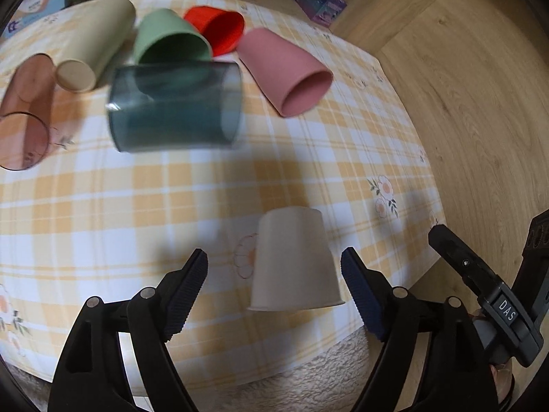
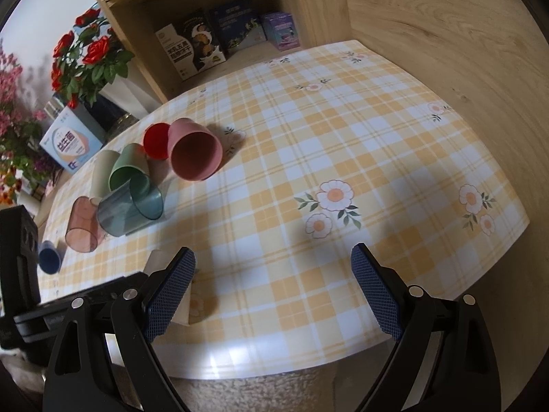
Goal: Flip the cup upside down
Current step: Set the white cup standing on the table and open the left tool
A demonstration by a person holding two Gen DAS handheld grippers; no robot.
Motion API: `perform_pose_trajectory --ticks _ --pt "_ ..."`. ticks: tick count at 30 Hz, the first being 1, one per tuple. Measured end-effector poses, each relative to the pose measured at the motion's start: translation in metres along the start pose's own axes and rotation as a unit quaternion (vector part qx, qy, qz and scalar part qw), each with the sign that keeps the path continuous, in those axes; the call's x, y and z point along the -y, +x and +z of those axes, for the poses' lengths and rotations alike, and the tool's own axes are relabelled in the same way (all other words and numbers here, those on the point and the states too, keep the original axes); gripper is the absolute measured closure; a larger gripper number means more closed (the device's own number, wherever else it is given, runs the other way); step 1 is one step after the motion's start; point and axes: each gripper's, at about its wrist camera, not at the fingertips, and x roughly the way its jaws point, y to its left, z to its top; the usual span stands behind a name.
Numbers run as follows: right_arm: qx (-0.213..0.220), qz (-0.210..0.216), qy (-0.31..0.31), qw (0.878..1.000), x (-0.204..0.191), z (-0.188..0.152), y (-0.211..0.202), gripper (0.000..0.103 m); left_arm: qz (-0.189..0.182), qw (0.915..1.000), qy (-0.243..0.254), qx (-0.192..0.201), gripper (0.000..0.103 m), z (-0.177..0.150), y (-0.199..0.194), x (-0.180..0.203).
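A cream cup stands upside down, mouth on the checked tablecloth, near the table's front edge. My left gripper is open, its jaws on either side of the cup without touching it. My right gripper is open and empty above the cloth. In the right wrist view the cream cup is mostly hidden behind my left finger.
Several cups lie on their sides at the back: pink, red, green, dark clear, beige, clear pink. A small blue cup lies at left. Boxes sit in a wooden shelf behind; flowers at left.
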Motion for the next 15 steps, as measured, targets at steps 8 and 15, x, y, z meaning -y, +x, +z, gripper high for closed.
perform_pose_trajectory --ticks 8,15 --pt "-0.023 0.014 -0.01 1.0 -0.018 -0.002 0.006 0.014 0.056 0.9968 0.027 0.051 0.013 -0.003 -0.035 -0.026" --pt "-0.036 0.015 -0.034 0.999 -0.045 -0.005 0.011 0.014 0.116 0.9889 0.046 0.081 0.007 -0.011 -0.058 -0.059"
